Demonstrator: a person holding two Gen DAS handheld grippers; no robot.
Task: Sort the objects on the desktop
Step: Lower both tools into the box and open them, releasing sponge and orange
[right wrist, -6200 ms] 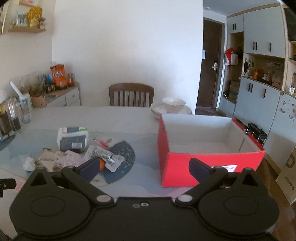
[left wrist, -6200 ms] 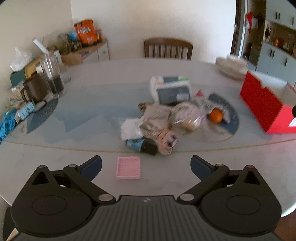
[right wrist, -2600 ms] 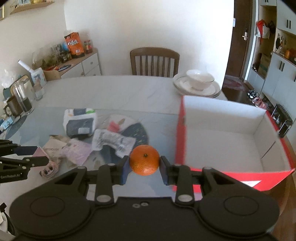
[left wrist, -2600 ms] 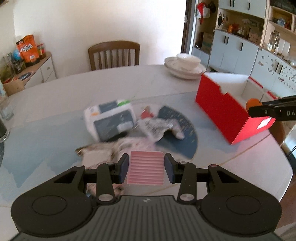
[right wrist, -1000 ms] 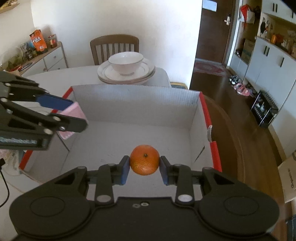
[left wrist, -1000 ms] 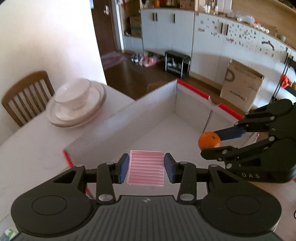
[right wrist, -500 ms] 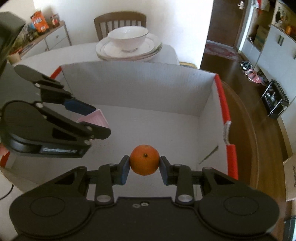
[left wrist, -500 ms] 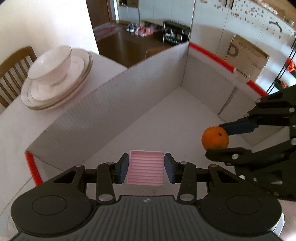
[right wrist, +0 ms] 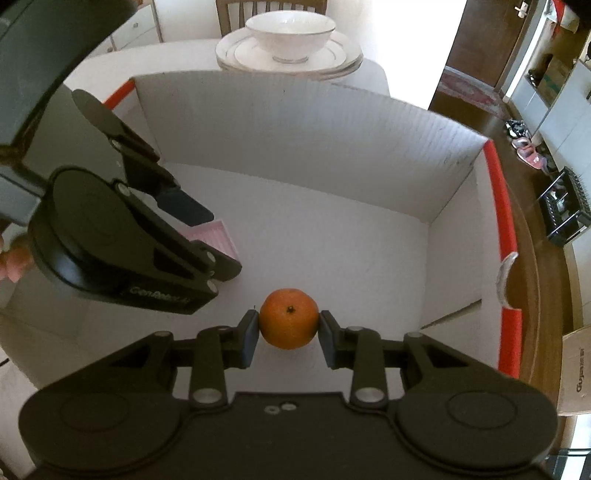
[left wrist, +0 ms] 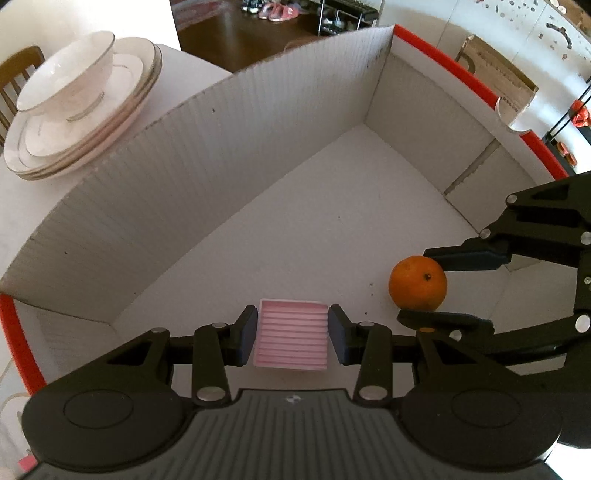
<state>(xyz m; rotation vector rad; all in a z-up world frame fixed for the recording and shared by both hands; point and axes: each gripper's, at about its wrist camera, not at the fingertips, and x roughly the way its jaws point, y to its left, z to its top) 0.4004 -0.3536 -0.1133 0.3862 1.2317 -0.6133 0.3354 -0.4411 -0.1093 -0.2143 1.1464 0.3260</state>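
Closest up in the left wrist view: left gripper [left wrist: 291, 334] clamped on a pink ridged tray [left wrist: 291, 334], blue pads flat against both of its side edges, tray held level over the white floor of the box [left wrist: 258, 147]. Just off to its right, the right gripper [left wrist: 424, 286] pinching a small orange [left wrist: 417, 283] between top and bottom fingers, also inside the box, near the pink tray but not touching it.

Same story from the right wrist view: right gripper [right wrist: 289, 330] closed snug around the orange [right wrist: 289, 318], stem dimple facing the camera, with the left gripper [right wrist: 207, 240] coming in from the left side, pink tray [right wrist: 214, 236] poking out between its fingers.

Further out: corrugated white walls with red outer edges all round. Beyond the far wall, on the pale table [right wrist: 110, 66], a white bowl [right wrist: 290, 33] sitting on stacked plates [right wrist: 288, 55], wooden chair [right wrist: 271, 7] behind that.
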